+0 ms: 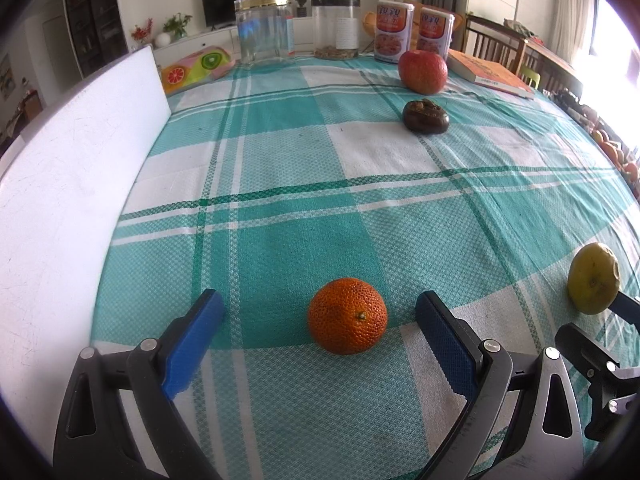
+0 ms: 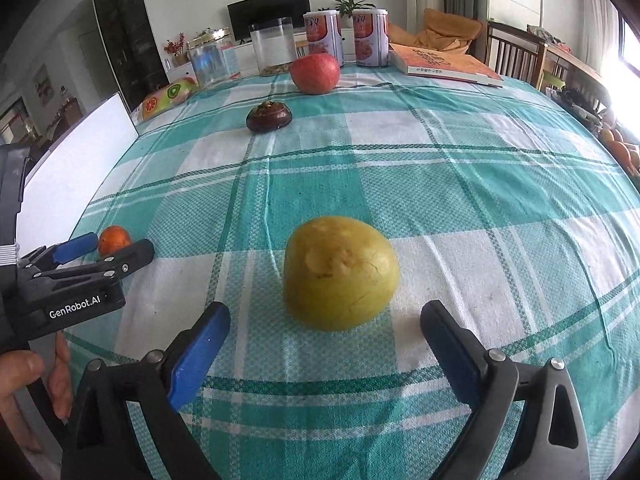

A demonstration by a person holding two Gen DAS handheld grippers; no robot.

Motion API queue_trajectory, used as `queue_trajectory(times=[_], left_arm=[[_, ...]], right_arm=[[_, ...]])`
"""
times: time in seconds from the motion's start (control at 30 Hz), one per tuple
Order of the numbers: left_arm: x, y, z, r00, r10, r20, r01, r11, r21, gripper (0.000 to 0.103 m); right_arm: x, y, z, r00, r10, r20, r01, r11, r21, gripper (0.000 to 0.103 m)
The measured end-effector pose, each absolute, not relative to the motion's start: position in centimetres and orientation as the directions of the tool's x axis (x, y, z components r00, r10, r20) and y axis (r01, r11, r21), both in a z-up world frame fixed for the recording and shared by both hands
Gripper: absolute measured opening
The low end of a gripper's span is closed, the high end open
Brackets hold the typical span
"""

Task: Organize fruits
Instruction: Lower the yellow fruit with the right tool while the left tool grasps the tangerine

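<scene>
Two grippers, both spread wide, nothing gripped. Left gripper [image 1: 320, 312] has its blue pads [image 1: 192, 340] set apart on either side of the orange [image 1: 347, 315], which sits on the checked tablecloth [image 1: 280, 168] roughly between the fingertips, a bit nearer the right-hand pad, clear gap on both sides, no contact. Right gripper [image 2: 325, 320] likewise wide; blue pads [image 2: 198, 354] flank the near side of the yellow fruit [image 2: 340, 274], which rests on the cloth just ahead of the tips, untouched. Yellow fruit skin looks scuffed and cracked on top.

Right wrist view also shows the left gripper at the left edge with the orange between its fingers, and part of a hand [image 2: 24, 392] on the handle at bottom left. Left wrist view shows the yellow fruit at the far right edge, beside part of the right gripper's black frame.

Farther out on the cloth: a dark brown-purple fruit [image 1: 425, 117], and beyond it a red apple [image 1: 423, 71], the two near each other but apart. White board [image 1: 72, 184] lies along the left side of the table. At the far edge: a clear jar with gold lid [image 1: 264, 30], a second clear jar [image 1: 335, 28], two printed cans [image 1: 394, 30] standing upright side by side, an orange book [image 1: 490, 72] lying flat, a fruit-print pack [image 1: 196, 66].
</scene>
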State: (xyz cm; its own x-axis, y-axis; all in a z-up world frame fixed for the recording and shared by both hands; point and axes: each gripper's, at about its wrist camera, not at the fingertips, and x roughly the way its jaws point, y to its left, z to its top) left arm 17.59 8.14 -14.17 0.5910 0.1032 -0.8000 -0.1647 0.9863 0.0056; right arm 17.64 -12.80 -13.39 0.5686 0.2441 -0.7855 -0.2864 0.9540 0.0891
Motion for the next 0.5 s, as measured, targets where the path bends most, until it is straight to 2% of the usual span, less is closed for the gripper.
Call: queue_trajectory(times=[0.5], left_arm=[[17.59, 8.15, -14.17, 0.591, 0.103, -0.8, -0.165, 0.986, 0.006, 0.098]], right_arm=[[17.67, -12.72, -13.4, 0.562, 0.254, -0.787, -0.294, 0.951, 0.096, 0.1]])
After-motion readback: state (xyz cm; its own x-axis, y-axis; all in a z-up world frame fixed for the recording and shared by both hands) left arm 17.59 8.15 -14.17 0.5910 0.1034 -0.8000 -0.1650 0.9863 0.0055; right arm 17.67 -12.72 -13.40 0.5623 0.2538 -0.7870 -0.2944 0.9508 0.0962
